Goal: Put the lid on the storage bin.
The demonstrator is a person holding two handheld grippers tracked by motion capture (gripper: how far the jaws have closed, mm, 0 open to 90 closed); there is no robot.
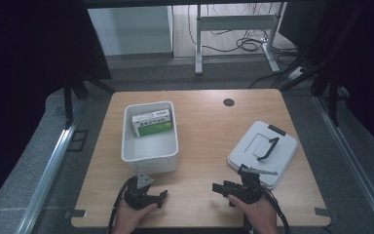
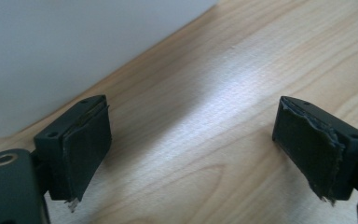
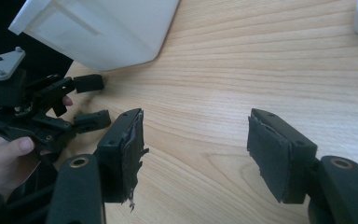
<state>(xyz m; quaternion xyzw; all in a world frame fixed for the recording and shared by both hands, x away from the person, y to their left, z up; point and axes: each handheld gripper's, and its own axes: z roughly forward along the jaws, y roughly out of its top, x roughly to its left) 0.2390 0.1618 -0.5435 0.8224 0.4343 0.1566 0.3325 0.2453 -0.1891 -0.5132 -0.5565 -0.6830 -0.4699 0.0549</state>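
A wooden table (image 1: 204, 146) carries a white plastic bin (image 1: 150, 137) on its left half, and inside the bin, against the far wall, lies a green-and-white carton (image 1: 152, 123). On the right half lies the bin's pale grey lid (image 1: 262, 153), flat, with a black handle (image 1: 269, 148) on top. The left gripper (image 1: 161, 196) sits in the person's left hand (image 1: 130, 218) just in front of the bin's near wall, its jaws pointing to the right across the table; the right gripper (image 1: 217, 187) is held in the right hand (image 1: 256, 211) at the near edge of the lid, its jaws pointing left — toward the other gripper. In the left gripper view the two black pads (image 2: 86, 149) stand wide apart with only bare wood grain between them, and the bin's white wall (image 2: 65, 51) rises close beside the left-hand pad. In the right gripper view the pads (image 3: 270, 156) are likewise spread wide and hold nothing, table surface showing in the gap; farther off in that view are the left gripper (image 3: 91, 102) with its jaws parted, and the lower corner of the bin (image 3: 107, 32) — well apart from either gripper's pads, as is the carton inside it.
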